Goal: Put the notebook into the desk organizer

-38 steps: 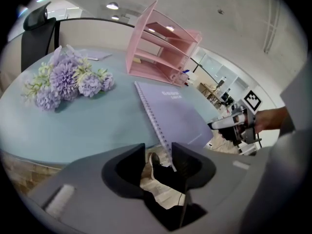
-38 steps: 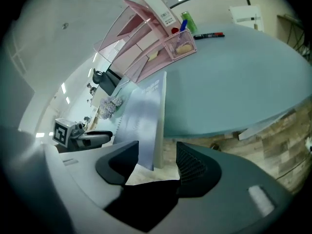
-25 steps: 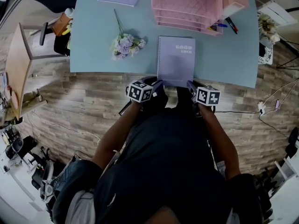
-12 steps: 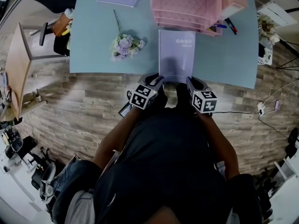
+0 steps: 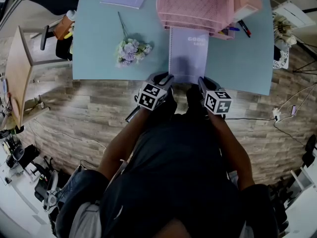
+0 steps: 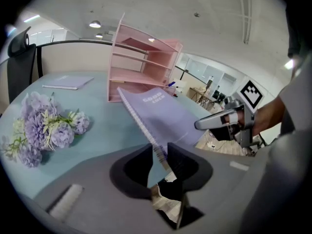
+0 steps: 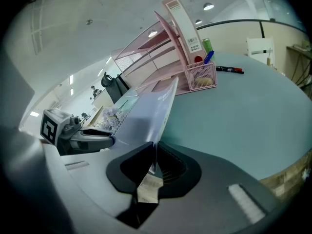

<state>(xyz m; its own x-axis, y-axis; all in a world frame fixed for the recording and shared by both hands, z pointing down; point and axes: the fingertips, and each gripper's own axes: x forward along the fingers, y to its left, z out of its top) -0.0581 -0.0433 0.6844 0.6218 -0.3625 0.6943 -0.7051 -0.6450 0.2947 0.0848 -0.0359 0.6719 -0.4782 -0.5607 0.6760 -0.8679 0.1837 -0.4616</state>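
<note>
We clamp the spiral notebook (image 5: pixel 188 53), left gripper (image 6: pixel 158 153) on the binding, right gripper (image 7: pixel 153 163) on the open edge, its far end at the pink desk organizer (image 5: pixel 195 4); next we likely slide it in level.

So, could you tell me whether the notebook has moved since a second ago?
Yes. The notebook has slid across the blue table toward the pink desk organizer, and its far edge now reaches the organizer's front.
</note>
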